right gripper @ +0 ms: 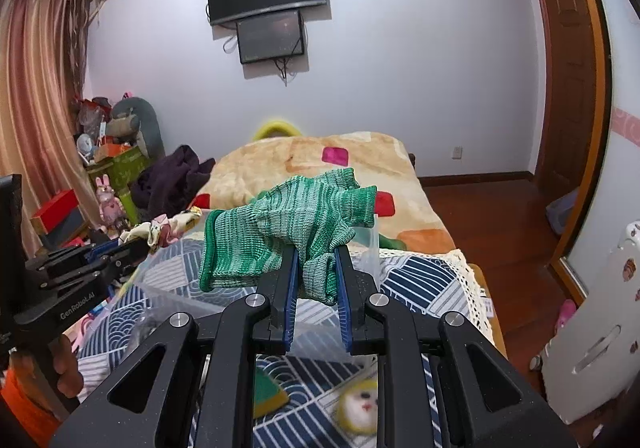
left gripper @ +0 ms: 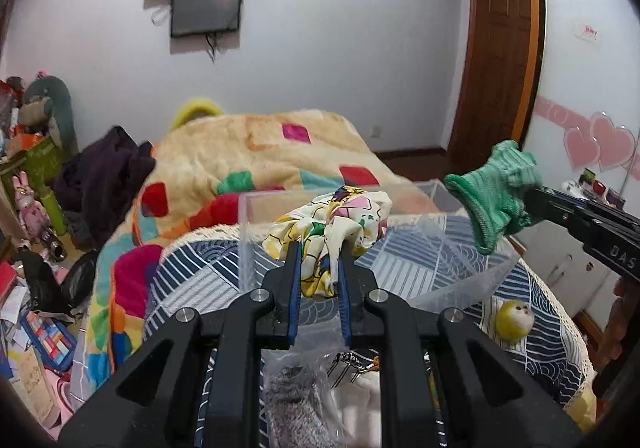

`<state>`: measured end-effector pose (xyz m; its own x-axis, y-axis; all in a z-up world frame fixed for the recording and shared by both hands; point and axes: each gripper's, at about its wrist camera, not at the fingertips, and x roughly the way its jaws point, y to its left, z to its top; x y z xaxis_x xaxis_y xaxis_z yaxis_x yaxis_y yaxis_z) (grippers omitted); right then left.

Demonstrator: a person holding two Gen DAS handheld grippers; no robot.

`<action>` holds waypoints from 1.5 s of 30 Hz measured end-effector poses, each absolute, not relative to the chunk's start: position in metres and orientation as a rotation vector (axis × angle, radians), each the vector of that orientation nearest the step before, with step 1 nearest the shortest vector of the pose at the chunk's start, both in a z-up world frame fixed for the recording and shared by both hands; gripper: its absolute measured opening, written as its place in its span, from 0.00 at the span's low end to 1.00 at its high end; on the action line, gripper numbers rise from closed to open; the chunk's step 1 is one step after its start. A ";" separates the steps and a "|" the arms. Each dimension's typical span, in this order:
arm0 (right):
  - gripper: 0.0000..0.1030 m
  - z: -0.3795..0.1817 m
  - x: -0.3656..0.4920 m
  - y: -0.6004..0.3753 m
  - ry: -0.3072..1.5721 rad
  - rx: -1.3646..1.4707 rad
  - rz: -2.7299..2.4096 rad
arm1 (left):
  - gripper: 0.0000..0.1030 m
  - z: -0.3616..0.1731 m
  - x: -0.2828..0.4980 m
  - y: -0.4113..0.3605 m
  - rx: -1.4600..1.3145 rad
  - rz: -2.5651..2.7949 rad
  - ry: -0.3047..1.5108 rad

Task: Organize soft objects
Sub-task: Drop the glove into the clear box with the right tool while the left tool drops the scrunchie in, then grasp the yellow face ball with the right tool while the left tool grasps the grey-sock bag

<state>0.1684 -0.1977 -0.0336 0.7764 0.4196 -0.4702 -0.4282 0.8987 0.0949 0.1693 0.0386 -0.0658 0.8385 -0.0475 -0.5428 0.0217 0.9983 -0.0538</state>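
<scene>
I see the left gripper (left gripper: 319, 248) clamped on a crumpled patterned cloth (left gripper: 332, 224), held above the clear box (left gripper: 256, 216) on the table's (left gripper: 192, 276) far edge. Right gripper (right gripper: 317, 252) is pinched on a green knit glove (right gripper: 288, 224), bunched, cuff drooping left. Only the left view shows the grey knit (left gripper: 292, 400) at the near edge; the right view alone catches the green-and-yellow piece (right gripper: 270, 394) beside the yellow doll head (right gripper: 360, 408).

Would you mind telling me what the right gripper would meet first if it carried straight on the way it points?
Probably the clear plastic box just ahead of the right gripper, which is shut on the green knit glove; beyond lies the fleece blanket. Depth is uncertain.
</scene>
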 end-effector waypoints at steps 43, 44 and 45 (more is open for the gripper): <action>0.70 -0.039 0.178 -0.186 0.607 -0.135 0.497 | 0.79 -0.039 0.151 0.036 0.002 -0.073 0.594; 0.73 -0.038 0.175 -0.189 0.598 -0.134 0.494 | 0.83 -0.040 0.146 0.034 0.012 -0.070 0.591; 0.75 -0.037 0.173 -0.190 0.591 -0.133 0.491 | 0.84 -0.041 0.142 0.034 0.023 -0.064 0.589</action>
<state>0.1733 -0.1903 -0.0370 0.7198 0.4052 -0.5637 -0.4798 0.8772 0.0179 0.1416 0.0341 -0.0411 0.8296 -0.0541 -0.5557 0.0670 0.9977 0.0029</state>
